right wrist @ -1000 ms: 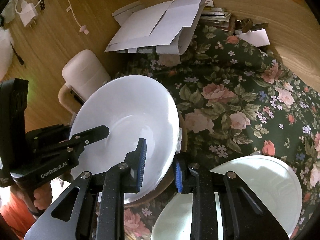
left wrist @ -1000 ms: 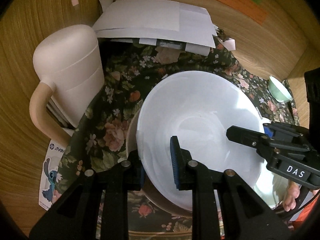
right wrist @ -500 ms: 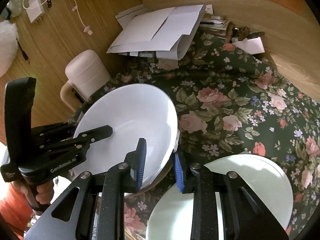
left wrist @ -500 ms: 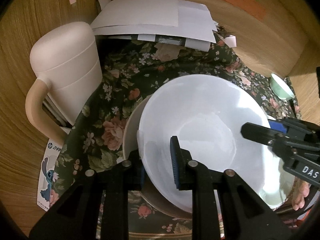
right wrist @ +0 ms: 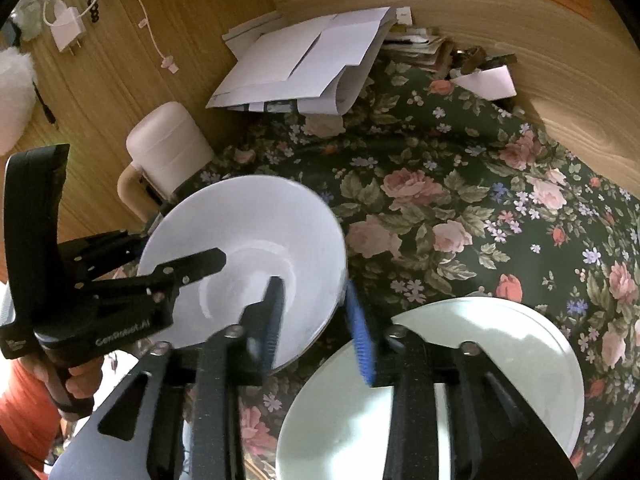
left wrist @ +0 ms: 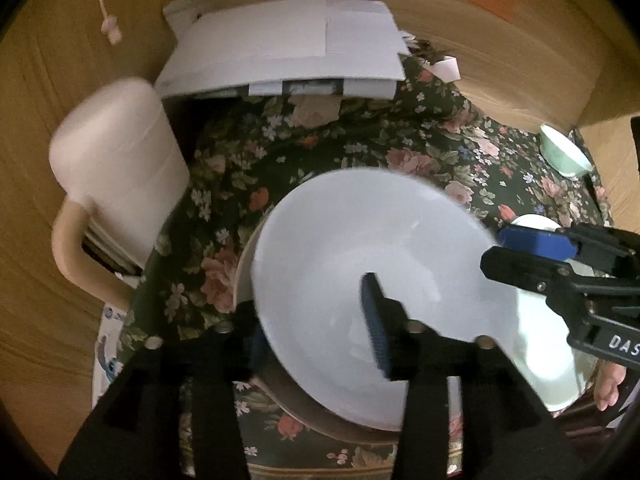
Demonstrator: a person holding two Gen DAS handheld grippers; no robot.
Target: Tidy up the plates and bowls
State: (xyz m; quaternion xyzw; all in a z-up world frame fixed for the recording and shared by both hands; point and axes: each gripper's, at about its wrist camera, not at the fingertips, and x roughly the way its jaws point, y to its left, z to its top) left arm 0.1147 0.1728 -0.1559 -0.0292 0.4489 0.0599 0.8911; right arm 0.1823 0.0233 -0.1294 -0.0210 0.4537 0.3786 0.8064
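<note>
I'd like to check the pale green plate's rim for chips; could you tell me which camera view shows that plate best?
The right wrist view: the pale green plate fills the lower right, most of its rim visible on the floral cloth, though the right gripper covers part. The left wrist view shows only a sliver behind the white bowl.

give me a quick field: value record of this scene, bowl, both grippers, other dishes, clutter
surface: floral cloth over a wooden top
white bowl: sits nested in a beige dish, rim between both grippers' fingers
left gripper: jaws opening, astride the bowl's near rim, pads look clear of it
right gripper: jaws opening, astride the bowl's opposite rim, pads look clear of it
pale green plate: on the cloth beside the bowl
small green bowl: far edge of the cloth
clutter: white papers, cream lidded jug
</note>
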